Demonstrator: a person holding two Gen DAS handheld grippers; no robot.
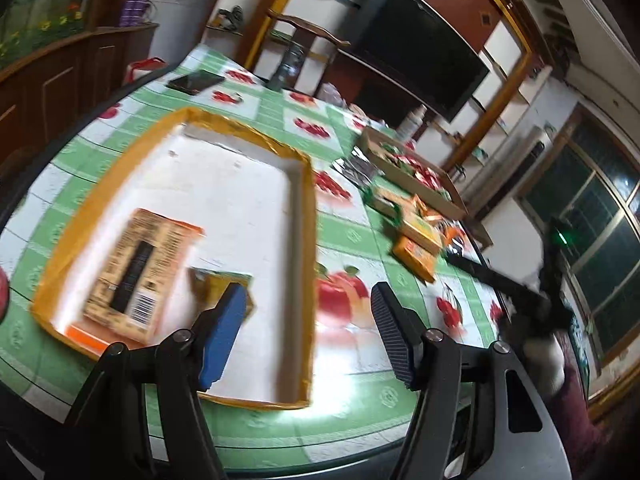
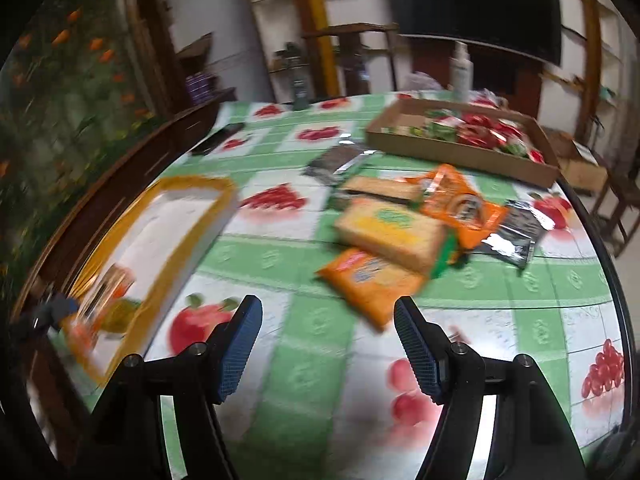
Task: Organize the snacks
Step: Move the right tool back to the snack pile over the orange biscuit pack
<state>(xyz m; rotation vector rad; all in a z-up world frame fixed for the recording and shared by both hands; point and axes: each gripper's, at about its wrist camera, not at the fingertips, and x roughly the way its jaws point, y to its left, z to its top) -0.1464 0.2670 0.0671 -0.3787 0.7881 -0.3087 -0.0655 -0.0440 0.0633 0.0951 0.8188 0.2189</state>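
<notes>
two packets lie in the yellow-rimmed box (image 1: 308,208); snack pile (image 2: 384,232) beside it on the table (image 2: 312,332) remains. both tongs, left tongs (image 1: 308,332) and right tongs (image 2: 328,344), apart, empty.

Tablecloth (image 2: 320,344) green-white check, red fruit prints; box (image 1: 308,216) yellow-rimmed, white inside; orange packet (image 2: 372,280); claw pads (image 2: 236,356) blue.
</notes>
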